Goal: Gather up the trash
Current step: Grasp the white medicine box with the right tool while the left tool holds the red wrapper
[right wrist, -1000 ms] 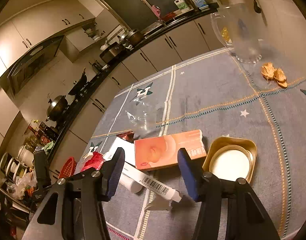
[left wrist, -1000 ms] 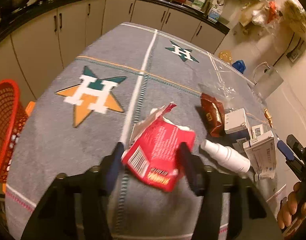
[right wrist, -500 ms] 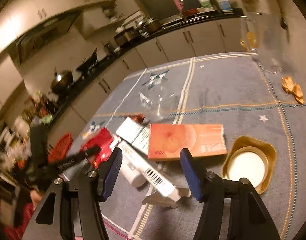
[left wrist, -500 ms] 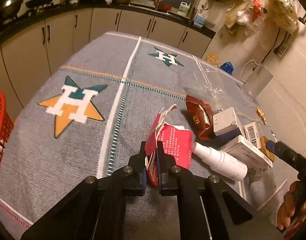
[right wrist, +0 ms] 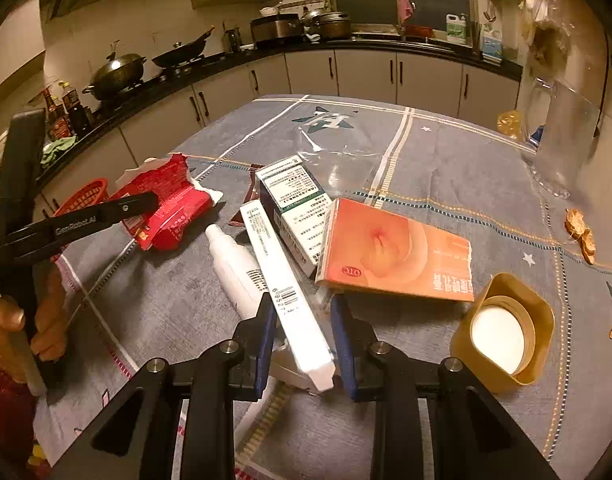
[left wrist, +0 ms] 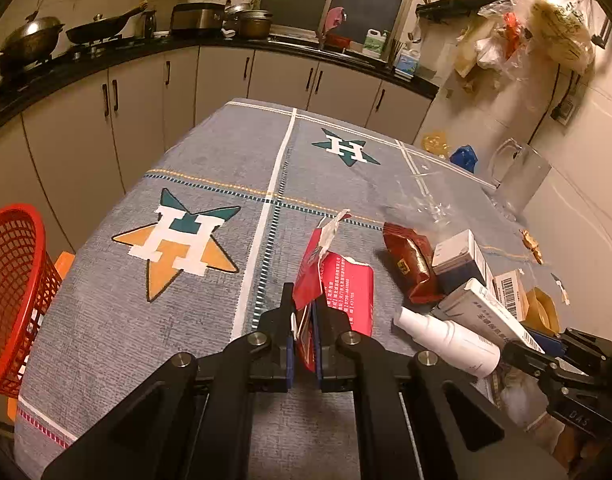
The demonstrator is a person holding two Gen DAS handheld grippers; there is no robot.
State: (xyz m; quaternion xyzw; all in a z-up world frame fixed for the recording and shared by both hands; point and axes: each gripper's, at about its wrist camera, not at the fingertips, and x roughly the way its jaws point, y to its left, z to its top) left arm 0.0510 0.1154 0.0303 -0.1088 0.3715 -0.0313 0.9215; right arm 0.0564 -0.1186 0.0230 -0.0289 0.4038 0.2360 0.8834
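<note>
My left gripper (left wrist: 303, 334) is clamped tight on the torn red wrapper (left wrist: 338, 280), still on the table (left wrist: 209, 168), not yet binned. The red basket (left wrist: 13, 280) sits at 9 o'clock off the table edge, looks empty from here. My right gripper (right wrist: 303, 336) has just been closing around the long white box (right wrist: 289, 296); pads look near touching, can't tell if gripping. Left to do: spray bottle (right wrist: 235, 264), orange box (right wrist: 398, 252), green-white carton (right wrist: 293, 196), gold lid (right wrist: 506, 332) at 3 o'clock. Barely begun imo.

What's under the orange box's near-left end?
The orange box leans on the green-and-white carton, its left end raised. A clear wrapper edge shows beneath; anything further under is hidden.
</note>
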